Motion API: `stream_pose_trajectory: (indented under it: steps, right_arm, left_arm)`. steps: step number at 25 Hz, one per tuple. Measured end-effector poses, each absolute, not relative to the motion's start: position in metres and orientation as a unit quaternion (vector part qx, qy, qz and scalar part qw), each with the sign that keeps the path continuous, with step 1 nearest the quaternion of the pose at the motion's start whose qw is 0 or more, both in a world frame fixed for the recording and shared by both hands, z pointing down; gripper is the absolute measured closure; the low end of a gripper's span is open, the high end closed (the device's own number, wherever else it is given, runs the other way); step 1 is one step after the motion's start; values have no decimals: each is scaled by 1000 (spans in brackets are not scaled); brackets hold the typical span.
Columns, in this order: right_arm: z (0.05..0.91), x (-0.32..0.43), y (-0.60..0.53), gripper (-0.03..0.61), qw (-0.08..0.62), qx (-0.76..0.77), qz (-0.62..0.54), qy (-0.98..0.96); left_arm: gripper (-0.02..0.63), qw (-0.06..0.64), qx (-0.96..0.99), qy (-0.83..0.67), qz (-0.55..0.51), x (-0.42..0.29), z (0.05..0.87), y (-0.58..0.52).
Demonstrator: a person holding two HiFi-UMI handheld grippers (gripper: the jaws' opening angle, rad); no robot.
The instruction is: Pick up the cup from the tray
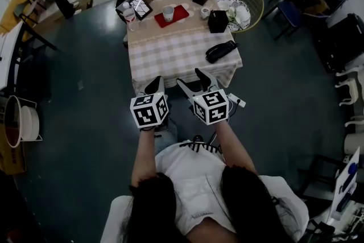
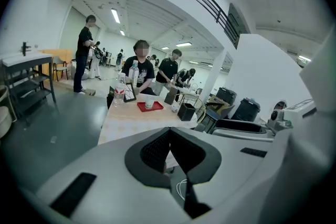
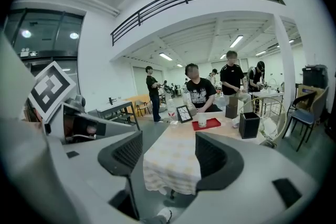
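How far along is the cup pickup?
Nothing is done yet: the cup sits on the red tray at the far end of the table. The right tool is open and empty, the left tool shut, both at its near edge. Left: reaching, gripping, lifting.

Checkered table (image 1: 170, 53) holds red tray (image 1: 181, 12), black box (image 1: 218, 21).

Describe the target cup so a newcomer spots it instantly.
Find the square table with the beige checked cloth. Near its far edge lies a flat red tray; a white cup stands on it. The other small white cup stands off the tray.
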State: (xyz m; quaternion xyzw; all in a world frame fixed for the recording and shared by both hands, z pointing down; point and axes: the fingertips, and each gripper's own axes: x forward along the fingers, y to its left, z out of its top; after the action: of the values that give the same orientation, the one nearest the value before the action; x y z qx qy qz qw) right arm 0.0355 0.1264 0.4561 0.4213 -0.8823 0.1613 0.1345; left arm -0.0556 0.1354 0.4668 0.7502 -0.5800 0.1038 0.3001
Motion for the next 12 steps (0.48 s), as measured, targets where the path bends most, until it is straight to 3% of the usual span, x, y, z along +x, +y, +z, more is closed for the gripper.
stream_pose_trajectory:
  steps: [12]
  right_arm:
    - [448,3,24,227,125,458,139,-869]
  left_arm:
    - [604,311,760,-556,128,-94,478,34]
